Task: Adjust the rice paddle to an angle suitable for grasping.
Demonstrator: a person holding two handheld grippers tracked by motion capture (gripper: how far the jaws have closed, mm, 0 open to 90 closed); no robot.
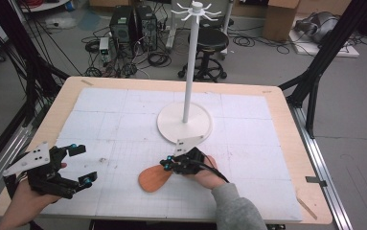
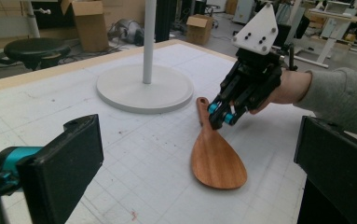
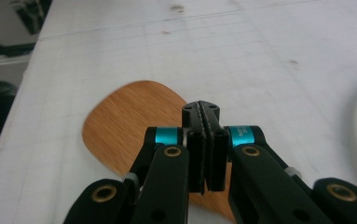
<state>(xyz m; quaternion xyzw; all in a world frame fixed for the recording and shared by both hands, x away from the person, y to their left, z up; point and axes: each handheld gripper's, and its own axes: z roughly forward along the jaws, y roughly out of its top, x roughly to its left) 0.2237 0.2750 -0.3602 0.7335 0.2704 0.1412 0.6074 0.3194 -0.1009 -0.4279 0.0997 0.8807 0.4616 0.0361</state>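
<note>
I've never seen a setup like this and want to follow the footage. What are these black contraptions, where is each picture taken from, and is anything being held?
A person sits at a table holding a hand-operated gripper in each hand. The high view looks down from above; the other two come from small cameras riding on each gripper.

On the white mat stand a tall white rack with hooks on top, and a wooden spatula.

The right gripper has its jaws shut on the spatula's handle, with the broad blade resting on the mat. The left gripper waits at the table's near left corner, jaws open and holding nothing.

Overhead looks down; gripper views share spatula (image 2: 216, 156).
</note>
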